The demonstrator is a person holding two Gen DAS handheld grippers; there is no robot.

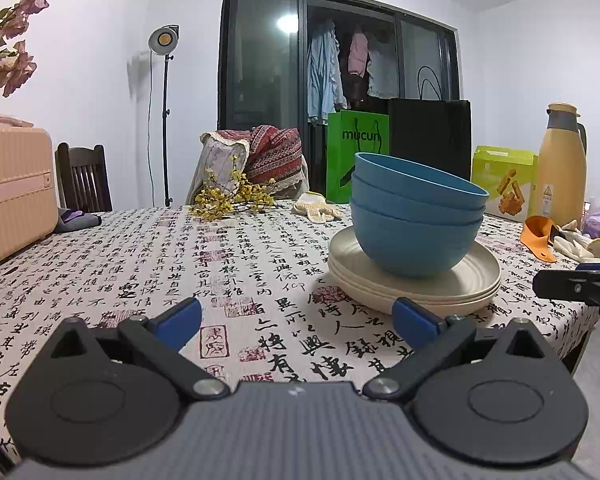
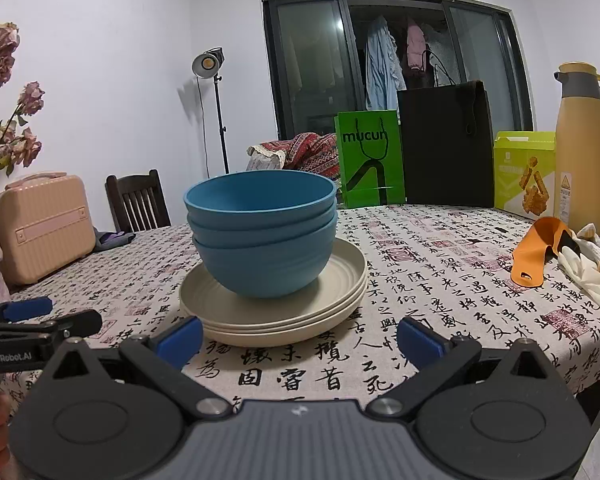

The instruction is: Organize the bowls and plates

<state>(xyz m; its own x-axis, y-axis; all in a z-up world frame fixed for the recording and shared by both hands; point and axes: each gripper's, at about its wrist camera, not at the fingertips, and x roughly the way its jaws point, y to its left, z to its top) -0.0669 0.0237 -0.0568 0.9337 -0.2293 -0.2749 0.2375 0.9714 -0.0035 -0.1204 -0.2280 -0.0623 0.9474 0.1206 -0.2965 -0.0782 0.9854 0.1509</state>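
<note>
We are holding the left gripper [image 1: 296,320] and right gripper [image 2: 300,336] with fingers spread apart, empty, the blue bowls [image 2: 260,236] sitting stacked on the cream plates [image 2: 276,316] just beyond our fingertips.

left wrist: low, left of bowls [image 1: 414,216] | right wrist: low, near – facing window | shared: bowls, plates [image 2: 276,312]

Bowls on plates, mid-table

Three nested bowls [image 2: 260,236] sit on stacked plates [image 2: 274,312]; shopping bags [image 2: 370,164] stand behind, thermos [image 2: 586,152] far right, small suitcase [image 2: 42,228] left.
</note>
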